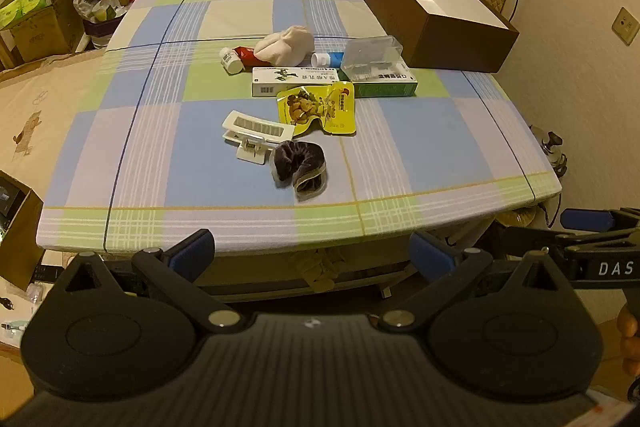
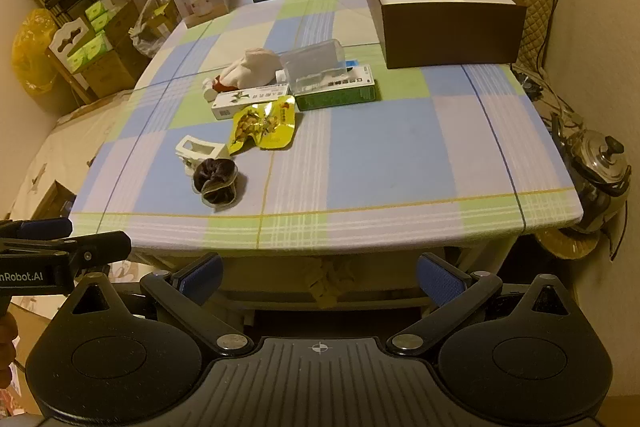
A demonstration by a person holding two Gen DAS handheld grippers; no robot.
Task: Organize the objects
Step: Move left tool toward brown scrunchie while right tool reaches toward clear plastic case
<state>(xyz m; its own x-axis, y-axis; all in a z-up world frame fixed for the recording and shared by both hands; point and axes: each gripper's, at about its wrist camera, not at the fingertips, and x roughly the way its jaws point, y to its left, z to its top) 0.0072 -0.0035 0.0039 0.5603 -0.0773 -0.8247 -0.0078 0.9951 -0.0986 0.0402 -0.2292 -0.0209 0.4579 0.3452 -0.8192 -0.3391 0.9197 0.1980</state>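
- Left wrist view: the left gripper (image 1: 312,253) hangs off the near edge of the table (image 1: 420,131), tipped downward, fingers spread wide with nothing between them. The dark scrunchie (image 1: 301,167) lies straight ahead and is the nearest item; the white hair clip (image 1: 256,135) lies just beyond it to the left, long side running crosswise.
- The open brown box (image 1: 436,15) stands far ahead to the right, empty as far as I can see.
- Right wrist view: the right gripper (image 2: 318,275) is likewise spread and empty, short of the table edge. The scrunchie (image 2: 216,183) lies ahead to its left, so the left hand looks better placed; the box (image 2: 448,15) is ahead to the right.
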